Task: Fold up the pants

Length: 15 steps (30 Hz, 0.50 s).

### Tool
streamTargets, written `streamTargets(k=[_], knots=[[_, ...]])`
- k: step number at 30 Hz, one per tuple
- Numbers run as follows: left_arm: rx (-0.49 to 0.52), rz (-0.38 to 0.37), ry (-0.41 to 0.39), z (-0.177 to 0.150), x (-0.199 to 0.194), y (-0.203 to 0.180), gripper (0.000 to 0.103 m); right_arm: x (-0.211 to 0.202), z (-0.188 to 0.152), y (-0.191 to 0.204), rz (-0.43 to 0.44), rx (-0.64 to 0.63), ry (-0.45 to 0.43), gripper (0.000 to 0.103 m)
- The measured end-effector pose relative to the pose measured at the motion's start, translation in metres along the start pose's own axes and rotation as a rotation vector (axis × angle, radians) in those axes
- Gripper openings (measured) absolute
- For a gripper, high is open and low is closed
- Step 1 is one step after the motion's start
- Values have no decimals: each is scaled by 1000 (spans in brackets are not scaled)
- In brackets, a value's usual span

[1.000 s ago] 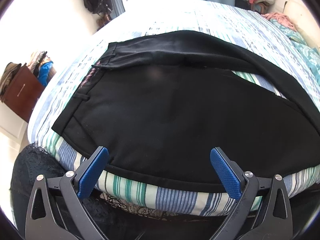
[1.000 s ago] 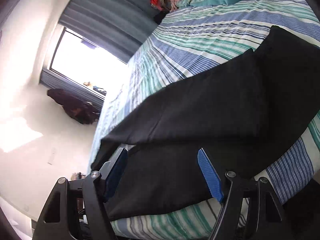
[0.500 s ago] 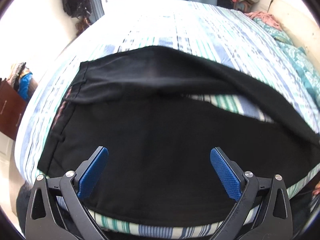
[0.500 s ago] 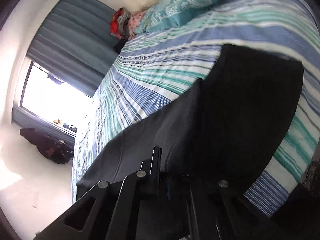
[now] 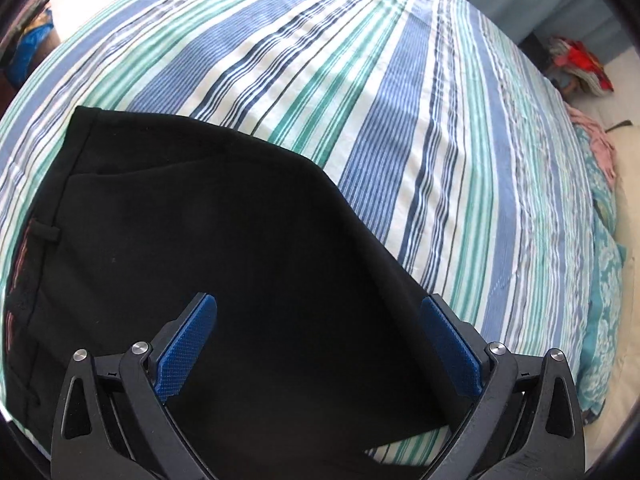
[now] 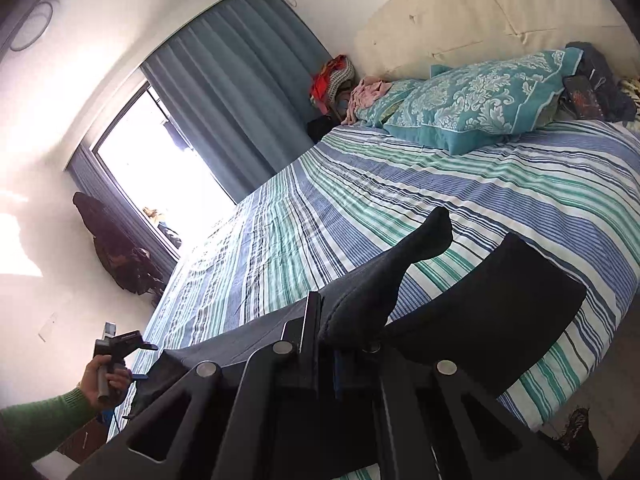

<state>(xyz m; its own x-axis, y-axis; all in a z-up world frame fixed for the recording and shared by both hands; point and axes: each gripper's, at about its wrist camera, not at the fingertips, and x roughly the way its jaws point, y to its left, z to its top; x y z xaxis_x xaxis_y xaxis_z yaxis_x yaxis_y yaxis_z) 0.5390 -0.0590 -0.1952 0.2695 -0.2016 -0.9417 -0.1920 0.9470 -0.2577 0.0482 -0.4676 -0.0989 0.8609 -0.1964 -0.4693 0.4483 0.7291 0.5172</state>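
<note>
Black pants (image 5: 224, 264) lie on the striped bed (image 5: 420, 128), waistband at the left with a belt loop showing. My left gripper (image 5: 320, 344) is open, its blue pads (image 5: 186, 344) hovering over the seat of the pants. In the right wrist view my right gripper (image 6: 324, 344) is shut on a lifted fold of the pants (image 6: 380, 280), which rises above the bed. The rest of the leg (image 6: 500, 312) lies flat toward the bed's edge. The left gripper also shows in the right wrist view (image 6: 116, 344), held in a hand with a green sleeve.
Teal patterned pillows (image 6: 472, 100) and a cream headboard (image 6: 500, 12) stand at the far end of the bed. Clothes (image 6: 332, 80) are piled by the blue curtain (image 6: 248, 92). A dark bag (image 6: 116, 256) hangs by the window. The bed's near edge (image 6: 560, 376) drops to the floor.
My right gripper has shut on the pant leg and lifted a fold of it. My left gripper has moved forward over the pants, staying open.
</note>
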Motion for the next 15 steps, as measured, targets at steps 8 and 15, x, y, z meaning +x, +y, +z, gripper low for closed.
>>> streamTargets(k=[8,15], knots=[[-21,-56,44,-3,13,-2,5,-33,21,5,130,-4,6,5],[56,-209,-245,-73,-148,22,6,-8,68,-16,78,-14,23,5]])
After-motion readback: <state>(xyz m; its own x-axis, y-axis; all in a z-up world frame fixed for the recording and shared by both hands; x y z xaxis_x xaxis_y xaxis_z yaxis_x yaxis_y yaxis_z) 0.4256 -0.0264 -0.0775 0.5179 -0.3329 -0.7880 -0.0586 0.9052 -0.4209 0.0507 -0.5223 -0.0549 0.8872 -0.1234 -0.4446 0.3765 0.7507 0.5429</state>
